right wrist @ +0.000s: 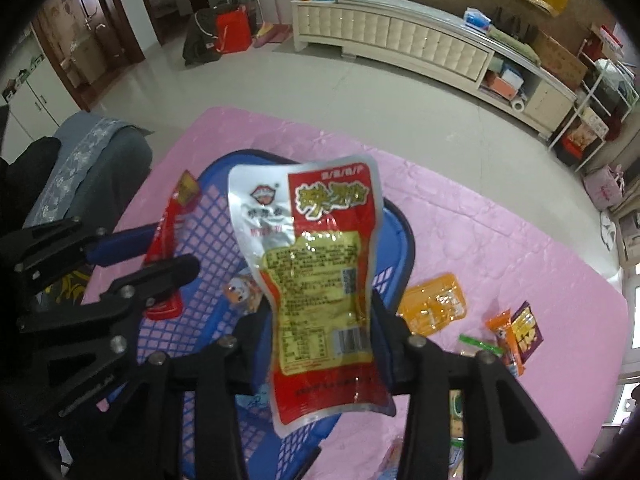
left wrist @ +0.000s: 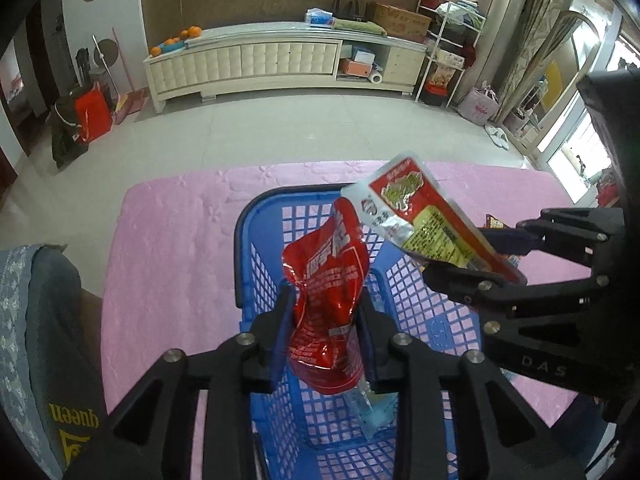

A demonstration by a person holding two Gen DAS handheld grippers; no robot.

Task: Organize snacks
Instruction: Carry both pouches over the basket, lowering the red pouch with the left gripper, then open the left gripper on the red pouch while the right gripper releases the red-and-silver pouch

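**Two snack packets held over the blue basket**

Left wrist view: the left hand-held gripper (left wrist: 326, 320) is clenched on a crinkled red packet (left wrist: 326, 280), its two fingers pinching the lower half from either side while the top of the packet stands up and leans to the right. It hangs above the blue basket (left wrist: 256, 220), which sits on a pink-covered surface (left wrist: 172, 240). A pale clear-wrapped item (left wrist: 368, 408) lies on the basket floor below. To the right, the right hand-held gripper (left wrist: 480, 256) grips a red-and-silver packet (left wrist: 416, 212) by its near end, so that the packet sticks out over the basket's right rim.

Right wrist view: the red-and-silver packet (right wrist: 316, 280) fills the middle, clamped at its lower half, its yellow label panel facing the camera. The blue basket (right wrist: 404, 240) is behind and below it. The left hand-held gripper (right wrist: 160, 256) comes in from the left with the red packet (right wrist: 168, 240) seen edge-on. Loose on the pink surface (right wrist: 500, 240), right of the basket, lie an orange packet (right wrist: 434, 304), a purple packet (right wrist: 528, 330) and a thin green stick (right wrist: 480, 345).

Both packets look light, soft and glossy; the film probably slips and buckles easily, so a pinch across a flat sealed edge or the flat body should hold best, and a gentle squeeze should spare the contents
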